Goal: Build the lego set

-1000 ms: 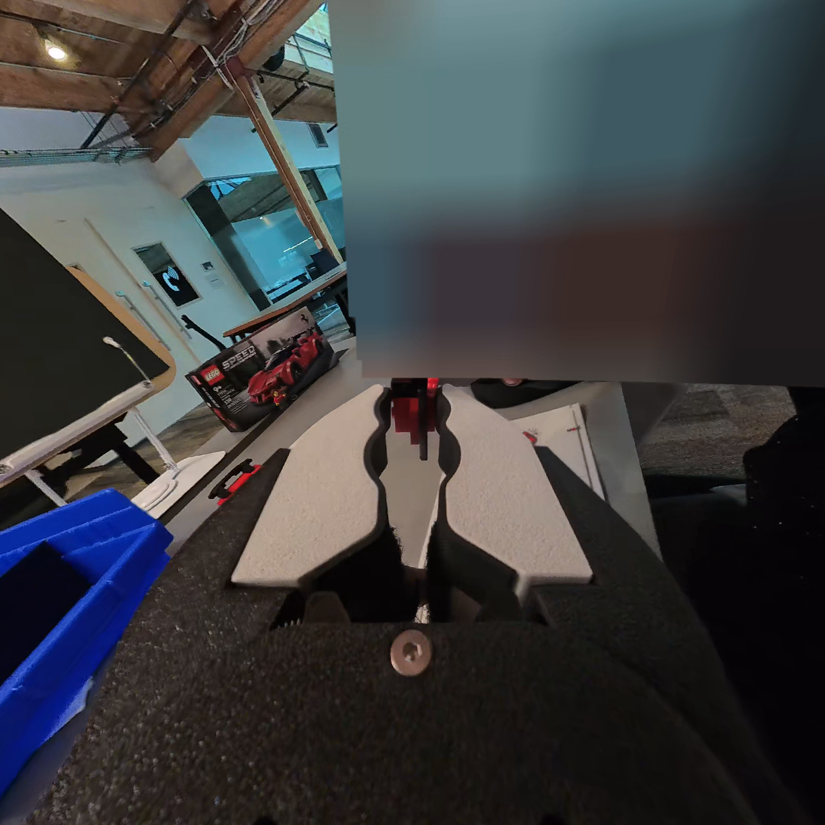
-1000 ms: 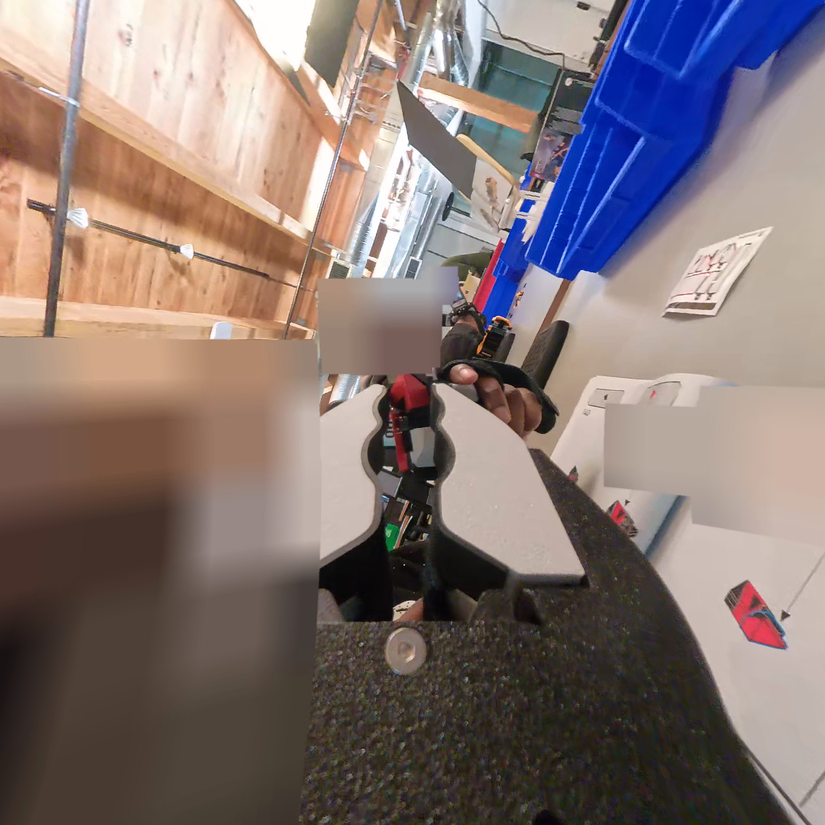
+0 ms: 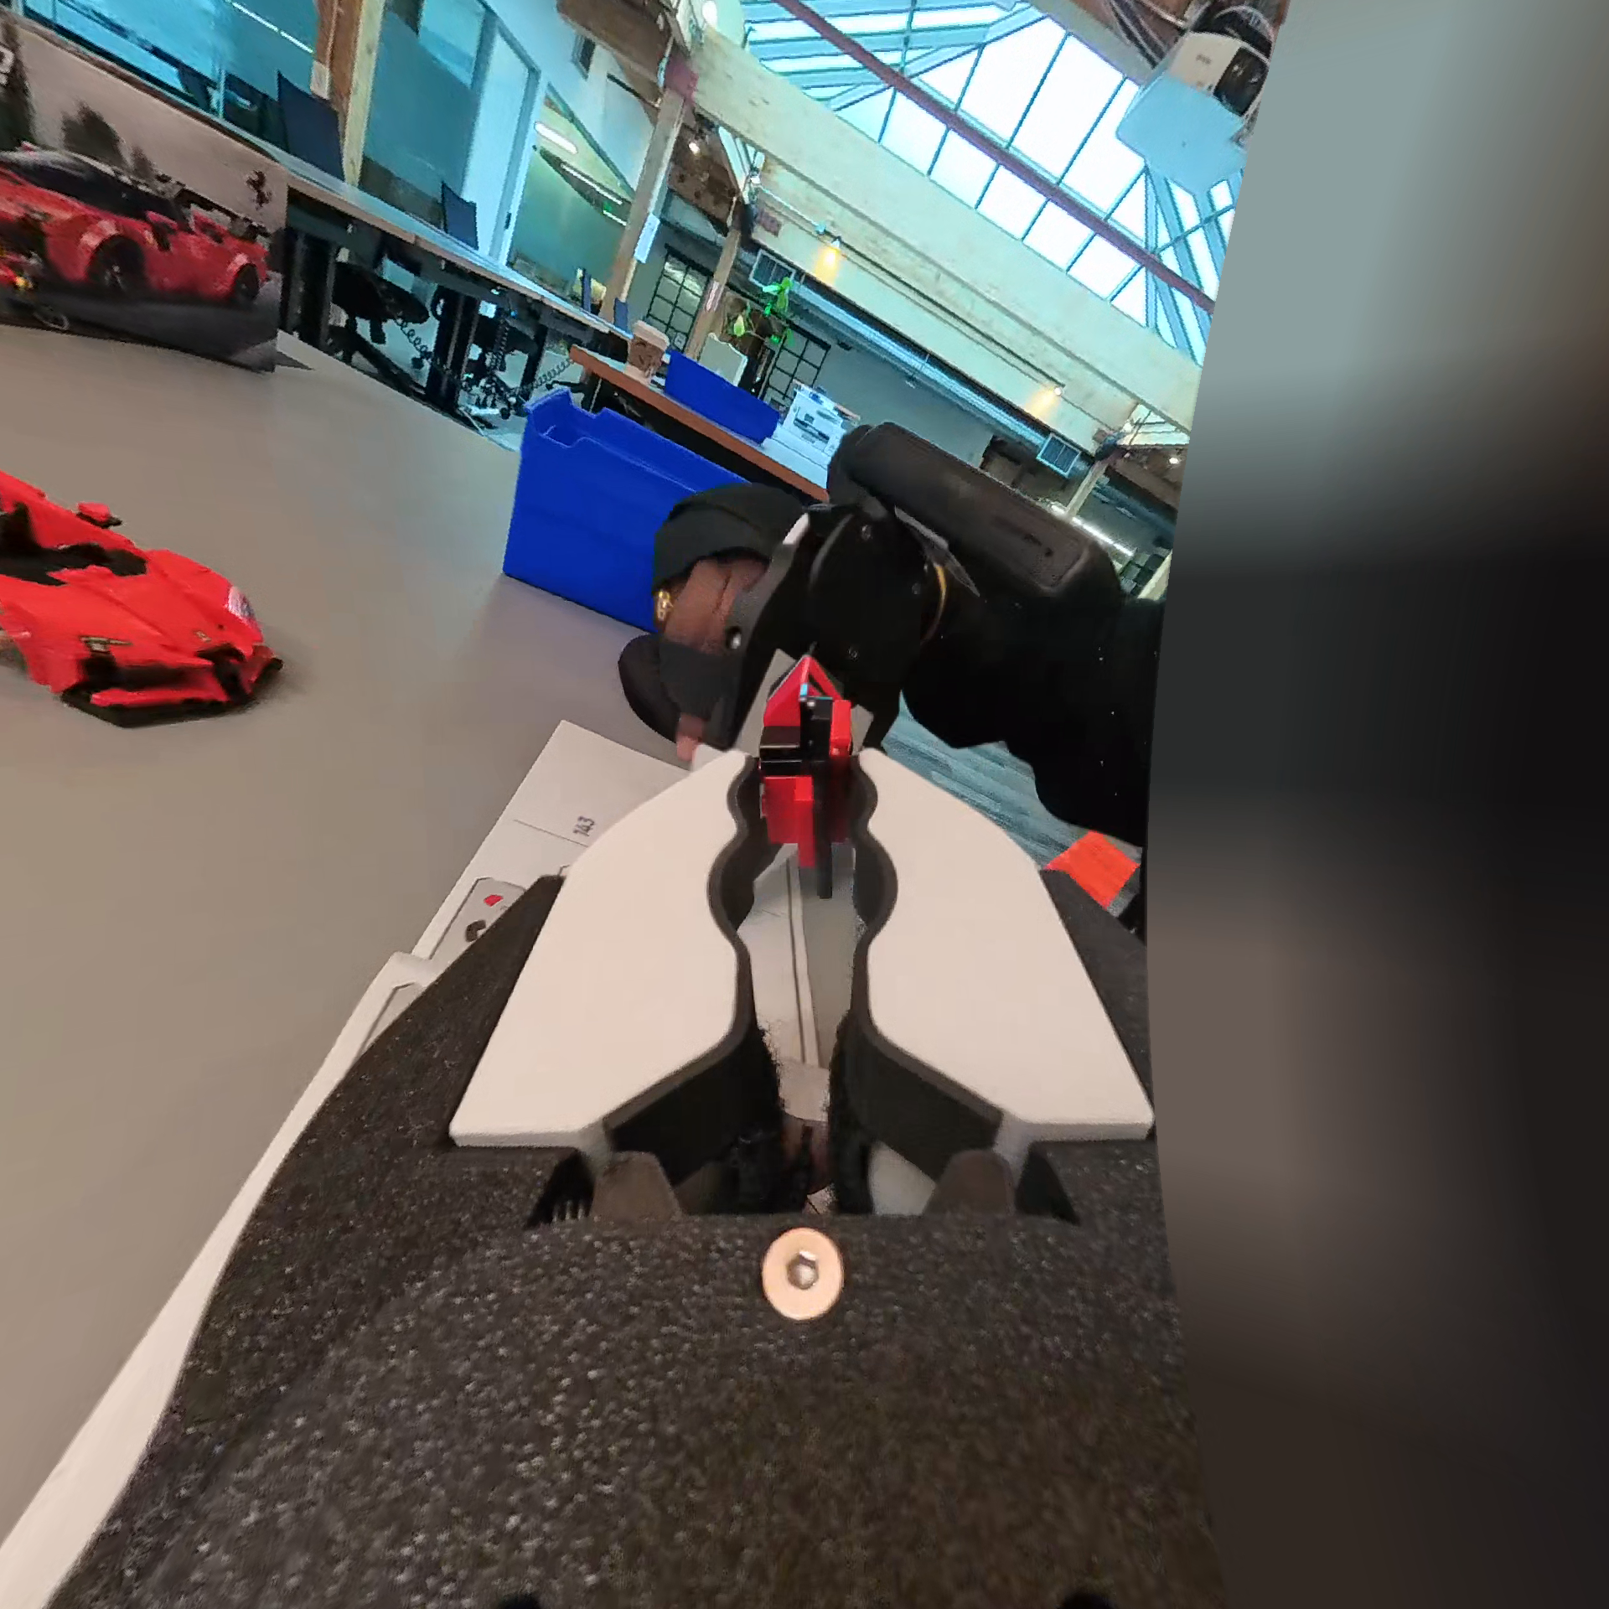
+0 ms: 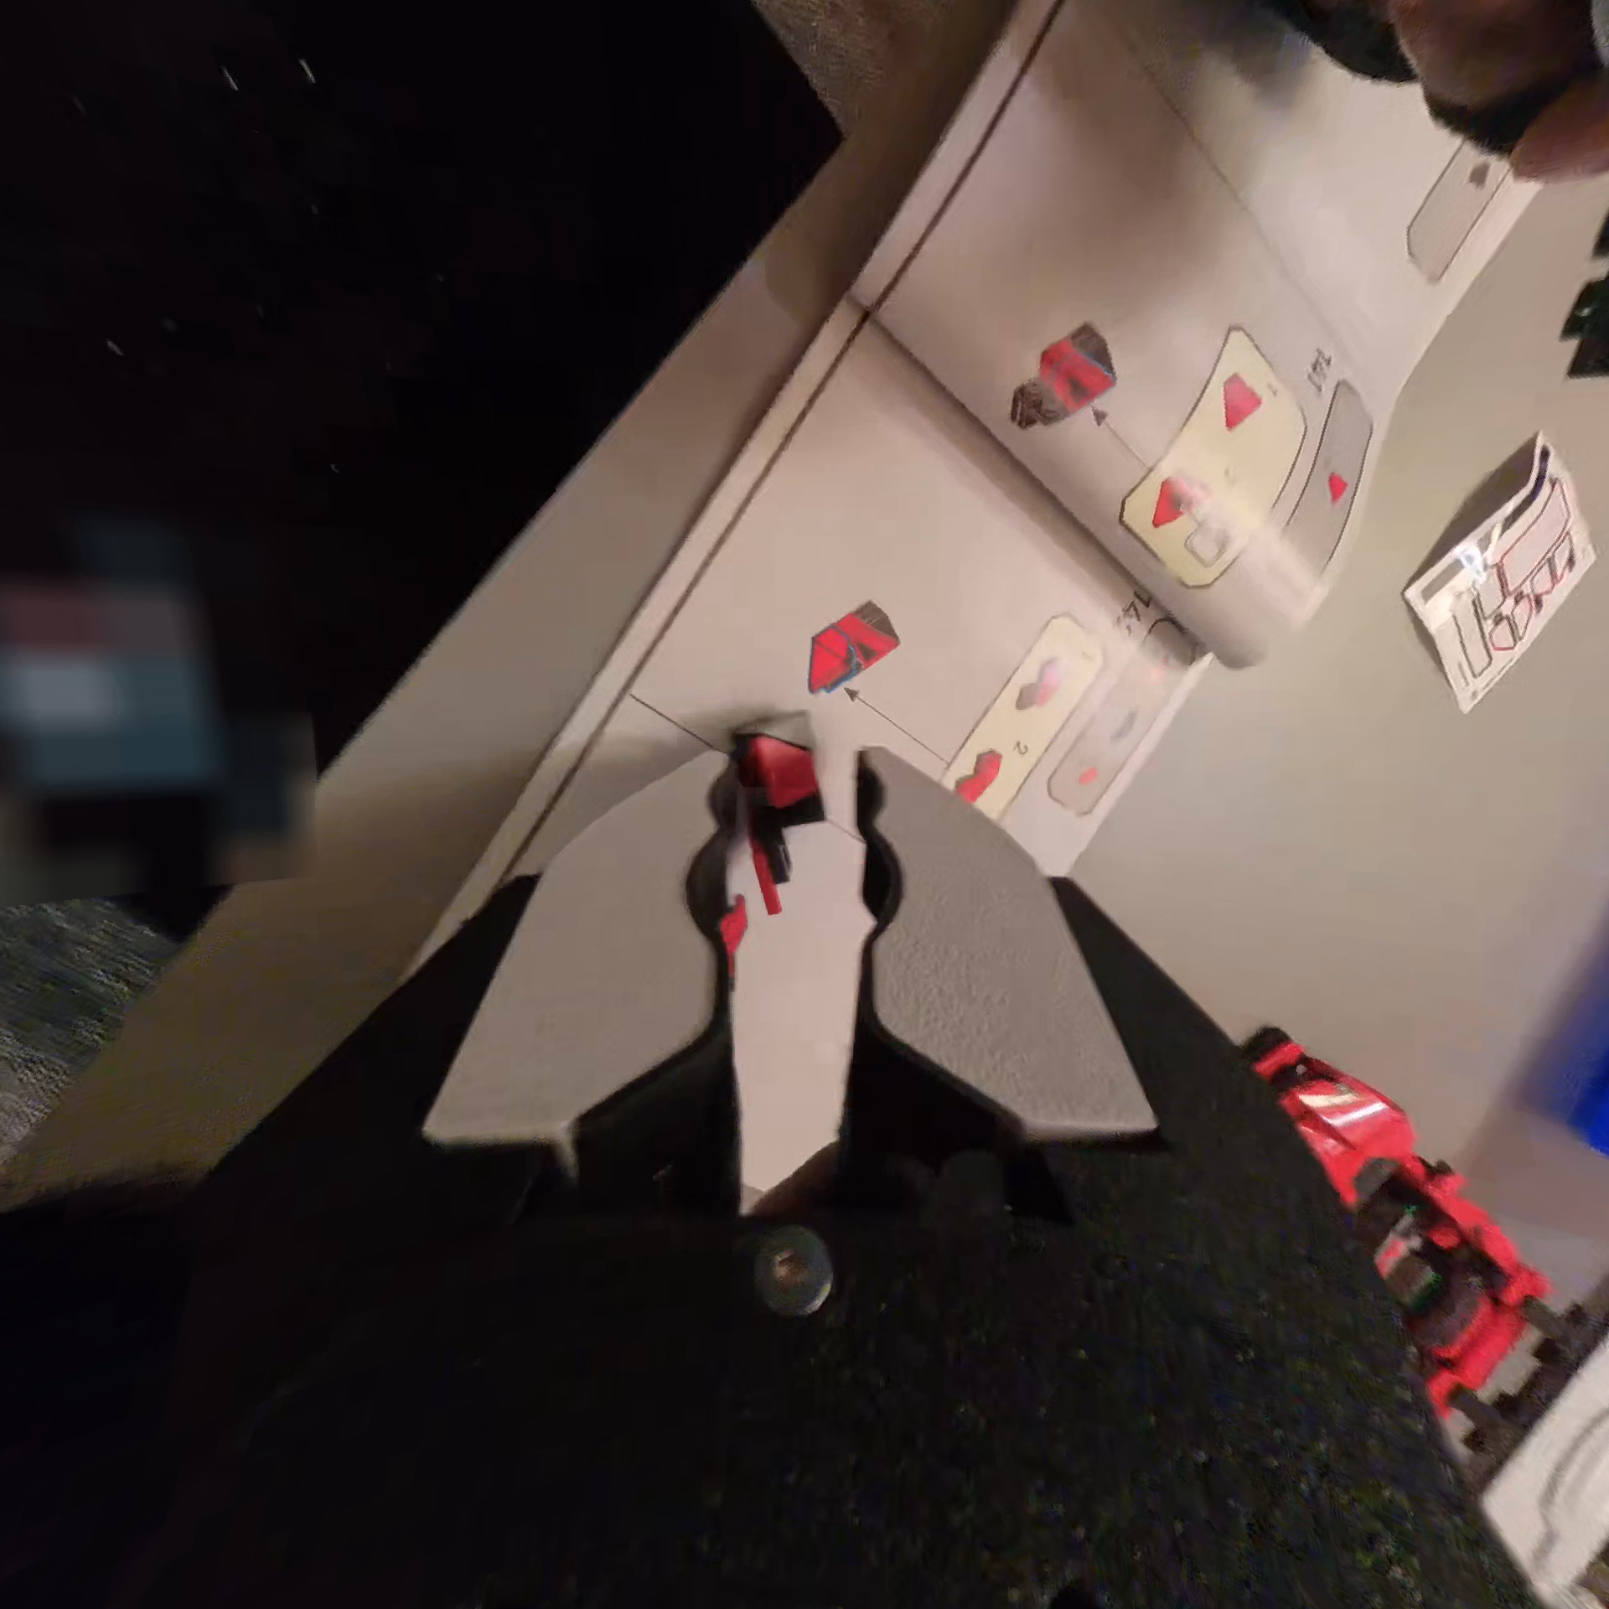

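Note:
My left gripper [image 3: 801, 762] is shut on a small red and black lego sub-assembly [image 3: 797, 784], held above the open instruction booklet [image 3: 601, 801]. Just beyond it, the right gripper's black body [image 3: 871, 592] points down at the table, held by a hand. In the right wrist view, my right gripper [image 4: 801, 762] hovers over the booklet [image 4: 958, 540] with its jaws slightly apart. A red and black piece [image 4: 775, 779] sits against the left finger, with a gap to the right finger. The partly built red lego car [image 3: 122, 627] lies on the grey table [image 3: 305, 914].
A blue bin [image 3: 601, 514] stands beyond the booklet and the lego box [image 3: 131, 235] at the far left. In the right wrist view, the red car [image 4: 1393, 1219] is at lower right, a sticker sheet [image 4: 1497, 575] lies on the table, and a hand [image 4: 1524, 87] shows at top right. The grippers' ends are close to 12 cm from one another. The partly built red lego car [image 3: 122, 627] is about 20 cm from both grippers' fingertips.
The left gripper has swung round from the lego box to face the right gripper, still holding its piece. The right gripper has tipped down over the booklet and its jaws have widened.

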`<state>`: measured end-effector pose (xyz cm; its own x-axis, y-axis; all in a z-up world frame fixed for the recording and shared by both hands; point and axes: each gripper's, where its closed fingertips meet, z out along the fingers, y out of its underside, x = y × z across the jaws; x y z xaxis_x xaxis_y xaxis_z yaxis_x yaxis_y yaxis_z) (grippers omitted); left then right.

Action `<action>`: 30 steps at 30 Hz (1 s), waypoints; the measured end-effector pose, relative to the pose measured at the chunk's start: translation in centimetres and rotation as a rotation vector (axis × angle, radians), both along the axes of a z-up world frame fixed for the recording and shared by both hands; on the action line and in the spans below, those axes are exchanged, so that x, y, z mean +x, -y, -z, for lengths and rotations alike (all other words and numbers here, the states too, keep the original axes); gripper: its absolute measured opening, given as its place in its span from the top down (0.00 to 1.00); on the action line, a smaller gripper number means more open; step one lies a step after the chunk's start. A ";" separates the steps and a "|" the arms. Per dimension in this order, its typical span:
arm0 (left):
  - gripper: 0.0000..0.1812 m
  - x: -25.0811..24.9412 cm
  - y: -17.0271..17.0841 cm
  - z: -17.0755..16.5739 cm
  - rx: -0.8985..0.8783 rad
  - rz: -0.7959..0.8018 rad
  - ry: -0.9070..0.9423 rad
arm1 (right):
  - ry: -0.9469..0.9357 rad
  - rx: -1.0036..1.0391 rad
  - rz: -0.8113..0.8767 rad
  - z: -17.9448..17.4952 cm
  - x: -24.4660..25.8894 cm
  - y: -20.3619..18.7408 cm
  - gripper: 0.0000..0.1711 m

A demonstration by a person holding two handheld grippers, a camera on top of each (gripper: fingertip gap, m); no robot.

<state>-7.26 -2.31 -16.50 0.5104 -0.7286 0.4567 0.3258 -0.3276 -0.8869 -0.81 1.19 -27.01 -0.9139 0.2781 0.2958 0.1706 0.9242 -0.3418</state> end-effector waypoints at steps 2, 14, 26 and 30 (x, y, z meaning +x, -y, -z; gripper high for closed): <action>0.90 -0.1 0.0 0.1 -0.005 0.001 0.006 | -0.008 -0.016 0.016 -0.3 -0.2 -0.3 0.78; 0.90 -0.5 -0.3 0.4 0.004 -0.039 0.011 | -0.106 -0.555 1.288 -2.9 2.9 -0.3 0.82; 0.90 0.0 -0.2 0.5 0.008 -0.032 0.000 | -0.031 -0.647 1.356 -0.1 -0.3 0.4 0.73; 0.90 -0.1 -0.2 0.5 0.005 -0.032 0.009 | -0.025 -0.603 1.372 0.0 -0.5 -0.5 0.75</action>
<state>-7.32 -2.10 -17.04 0.5296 -0.7143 0.4576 0.3438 -0.3124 -0.8856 -1.34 1.64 -27.03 0.1553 0.9746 -0.1614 0.7536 -0.2225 -0.6186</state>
